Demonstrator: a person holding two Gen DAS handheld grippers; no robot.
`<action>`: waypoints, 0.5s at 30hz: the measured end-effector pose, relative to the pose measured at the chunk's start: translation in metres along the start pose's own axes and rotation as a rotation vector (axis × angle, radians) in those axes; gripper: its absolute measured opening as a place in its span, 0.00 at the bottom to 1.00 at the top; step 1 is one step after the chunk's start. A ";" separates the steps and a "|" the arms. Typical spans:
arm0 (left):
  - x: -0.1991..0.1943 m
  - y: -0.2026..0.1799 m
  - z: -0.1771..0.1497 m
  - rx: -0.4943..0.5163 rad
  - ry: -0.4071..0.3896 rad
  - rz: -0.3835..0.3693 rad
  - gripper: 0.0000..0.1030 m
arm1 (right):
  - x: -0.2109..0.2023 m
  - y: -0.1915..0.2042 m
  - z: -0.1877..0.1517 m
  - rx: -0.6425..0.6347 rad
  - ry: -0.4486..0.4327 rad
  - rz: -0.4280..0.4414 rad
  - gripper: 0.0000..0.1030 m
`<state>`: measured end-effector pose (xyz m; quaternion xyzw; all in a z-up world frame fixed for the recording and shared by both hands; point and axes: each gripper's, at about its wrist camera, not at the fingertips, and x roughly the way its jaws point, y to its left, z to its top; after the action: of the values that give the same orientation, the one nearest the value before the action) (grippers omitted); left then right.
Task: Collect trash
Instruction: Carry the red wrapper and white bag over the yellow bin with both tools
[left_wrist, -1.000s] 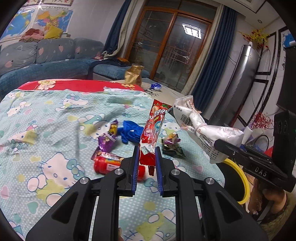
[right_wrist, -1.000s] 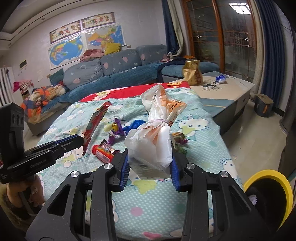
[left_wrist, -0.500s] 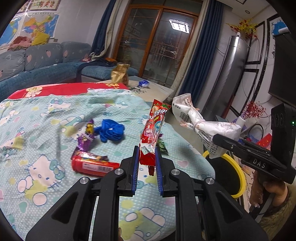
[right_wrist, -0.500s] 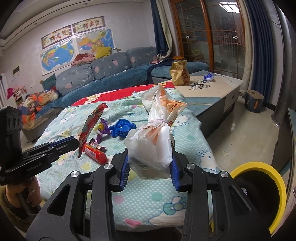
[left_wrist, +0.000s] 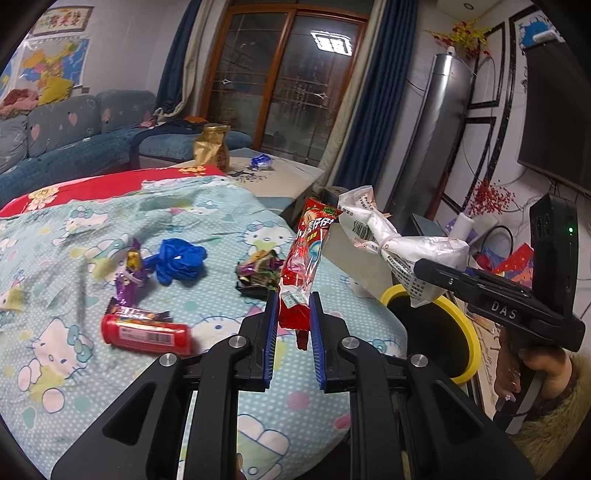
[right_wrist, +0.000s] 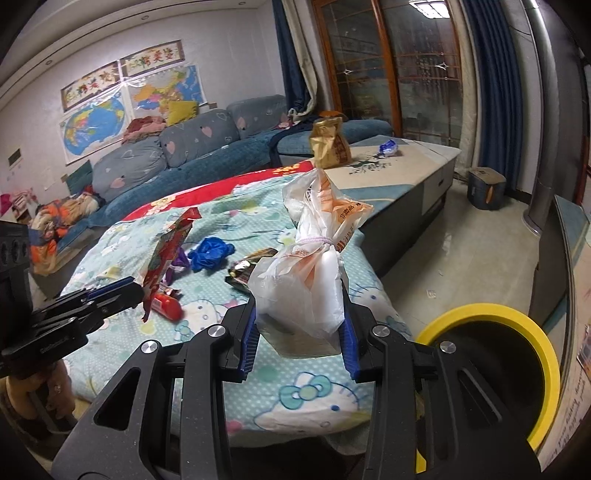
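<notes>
Left gripper (left_wrist: 293, 321): we squeeze the bottom end of a long red snack wrapper (left_wrist: 304, 258). The blue pads almost meet, and the wrapper sticks up between them.
Right gripper (right_wrist: 299, 328): we hold a tied white plastic bag (right_wrist: 306, 280). The pads press its two sides, with a wider gap than on the left one.
Where the held trash is: our landmark is the yellow-rimmed bin (right_wrist: 495, 317). In the left wrist view the white bag hangs right above the bin's near rim. The red wrapper is up in the air to the left of the bin, over the bed's edge.
Trash on the bed (left_wrist: 92, 369): all of it lies left of the bin. We see a red tube (left_wrist: 146, 334), a purple wrapper (left_wrist: 131, 275), a crumpled blue glove (left_wrist: 181, 260) and a dark shiny wrapper (left_wrist: 260, 271).
Edges and room: the bin stands on the floor just beside the bed's rounded corner. Its mouth is wide open and dark inside. Bare floor runs past the bin toward a low table (right_wrist: 402, 166).
Writing: the right gripper's side (left_wrist: 504, 314) says "DAS". The red wrapper shows big white Chinese letters. The bag has small print and a barcode that we cannot read.
</notes>
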<state>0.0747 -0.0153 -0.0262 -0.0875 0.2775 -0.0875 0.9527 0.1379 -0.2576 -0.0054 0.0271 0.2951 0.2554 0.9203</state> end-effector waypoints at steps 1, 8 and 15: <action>0.001 -0.003 0.000 0.005 0.001 -0.003 0.16 | -0.001 -0.001 -0.001 0.004 0.000 -0.004 0.29; 0.009 -0.020 -0.002 0.044 0.017 -0.026 0.16 | -0.008 -0.019 -0.007 0.033 -0.003 -0.051 0.29; 0.017 -0.038 -0.006 0.083 0.035 -0.050 0.16 | -0.015 -0.039 -0.017 0.071 0.000 -0.103 0.29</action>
<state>0.0812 -0.0563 -0.0317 -0.0530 0.2877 -0.1242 0.9481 0.1356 -0.3006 -0.0188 0.0444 0.3050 0.1969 0.9307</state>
